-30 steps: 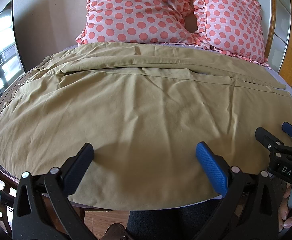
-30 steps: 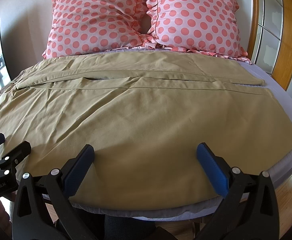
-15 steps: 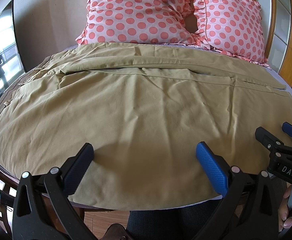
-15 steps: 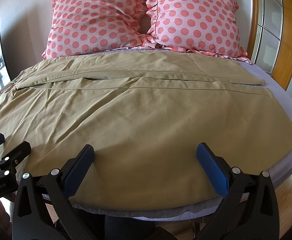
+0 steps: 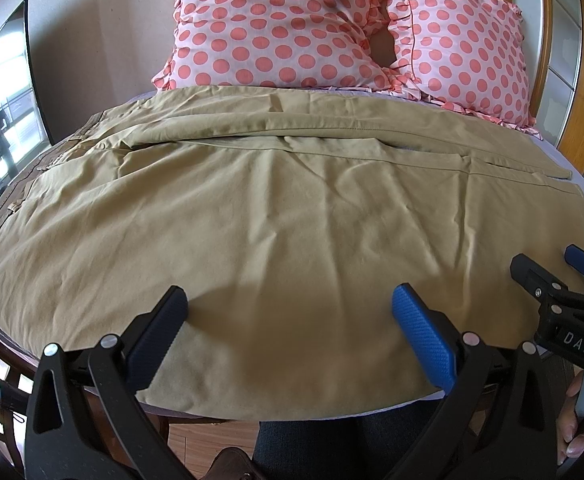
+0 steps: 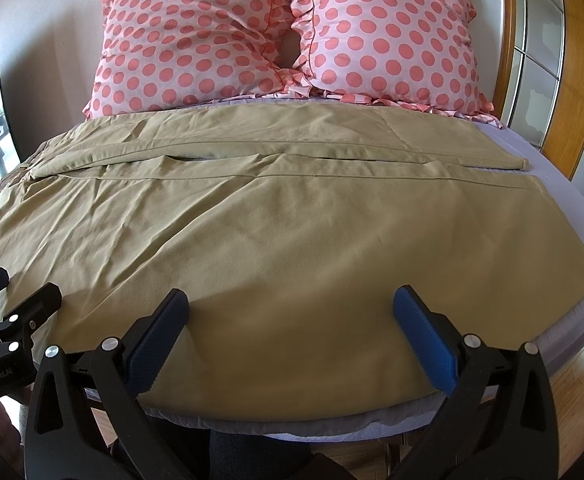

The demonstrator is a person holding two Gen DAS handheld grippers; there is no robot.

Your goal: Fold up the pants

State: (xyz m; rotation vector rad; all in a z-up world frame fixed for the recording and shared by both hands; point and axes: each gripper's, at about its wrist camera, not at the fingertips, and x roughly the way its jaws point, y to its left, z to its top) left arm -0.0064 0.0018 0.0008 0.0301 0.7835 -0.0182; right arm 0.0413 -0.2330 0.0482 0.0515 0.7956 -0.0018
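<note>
Both grippers hang over the near edge of the bed with their jaws spread wide and nothing between them: the left gripper (image 5: 290,312) and the right gripper (image 6: 291,312) each hover just above the khaki pants (image 5: 276,216), which lie flat across the lavender sheet (image 6: 572,184), waistband toward the left, legs running right. Whether the fingertips brush the cloth I cannot tell. Behind the pants two pink polka-dot pillows (image 6: 284,36) lean at the headboard, well apart from the tools. Nothing stands between the grippers and the fabric. Compared with a second ago, nothing has shifted; both grippers and the pants sit exactly as before.
</note>
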